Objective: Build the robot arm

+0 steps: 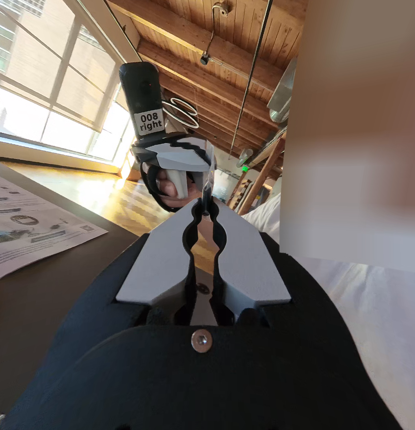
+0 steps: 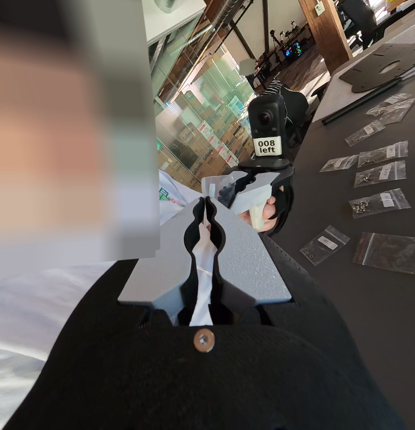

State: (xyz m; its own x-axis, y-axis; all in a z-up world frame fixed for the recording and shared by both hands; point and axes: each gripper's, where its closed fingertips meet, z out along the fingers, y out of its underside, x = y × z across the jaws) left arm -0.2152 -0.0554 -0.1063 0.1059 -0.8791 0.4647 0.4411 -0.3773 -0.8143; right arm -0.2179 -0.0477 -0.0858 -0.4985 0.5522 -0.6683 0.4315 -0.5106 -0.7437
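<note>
A small clear plastic bag (image 1: 207,183) with dark small parts in it hangs between my two grippers, above the dark table (image 1: 50,314). My left gripper (image 1: 203,205) is shut on the bag's lower end. My right gripper (image 1: 202,151), held in a hand, faces it and grips the bag's upper edge. In the right wrist view my right gripper (image 2: 205,199) is shut on the clear edge of the bag (image 2: 211,186). The left gripper (image 2: 229,188) holds the end with the dark parts. A person in a white shirt (image 2: 174,186) is close behind.
A printed instruction sheet (image 1: 27,228) lies on the table at the left. Several small clear bags of hardware (image 2: 378,202) lie on the table (image 2: 364,325) at the right. Beyond them are a black rod (image 2: 360,102) and a grey metal plate (image 2: 388,67) on a white box.
</note>
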